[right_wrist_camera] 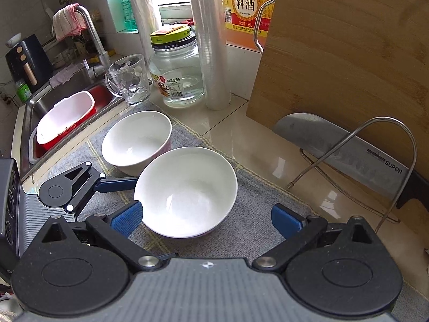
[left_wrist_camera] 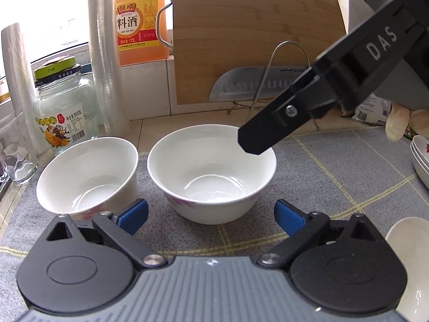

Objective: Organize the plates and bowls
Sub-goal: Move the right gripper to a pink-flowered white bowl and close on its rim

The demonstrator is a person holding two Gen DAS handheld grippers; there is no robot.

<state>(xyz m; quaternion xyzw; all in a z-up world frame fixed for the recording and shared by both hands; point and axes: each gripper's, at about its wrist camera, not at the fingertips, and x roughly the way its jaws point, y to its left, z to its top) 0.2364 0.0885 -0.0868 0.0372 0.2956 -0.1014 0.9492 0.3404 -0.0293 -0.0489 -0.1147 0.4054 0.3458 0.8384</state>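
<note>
- Right now I have two white bowls side by side on the grey checked cloth (left_wrist_camera: 335, 166) that covers the table; the nearer bowl (left_wrist_camera: 211, 173) sits just ahead of my left tongs (left_wrist_camera: 211, 216), the farther bowl (left_wrist_camera: 87, 175) off towards the sink (right_wrist_camera: 64, 99).
- Left tongs stand wide, nothing between the blue pads; the nearer bowl lies just beyond them, untouched.
- Right tongs (right_wrist_camera: 206, 218) are spread wide too and empty; in the right wrist view the nearer bowl sits between the pads, close to the left one, though I see no pressure on it.
- I judge both tongs are lined up on that one bowl so it can be lifted and nested into its neighbour, since the two match in shape.
- Both bowls are glossy glazed ceramic, round and deep, with a pink flower print low on the outside; smooth walls may slip, so a rim grip looks safer to me.
- More white dishes (left_wrist_camera: 421, 158) are stacked at the cloth's right edge.
- Behind stand a bamboo cutting board (right_wrist_camera: 346, 61), a steel cleaver (right_wrist_camera: 340, 150) on a wire rack, a glass jar (right_wrist_camera: 177, 77) and an orange bottle (left_wrist_camera: 140, 24).
</note>
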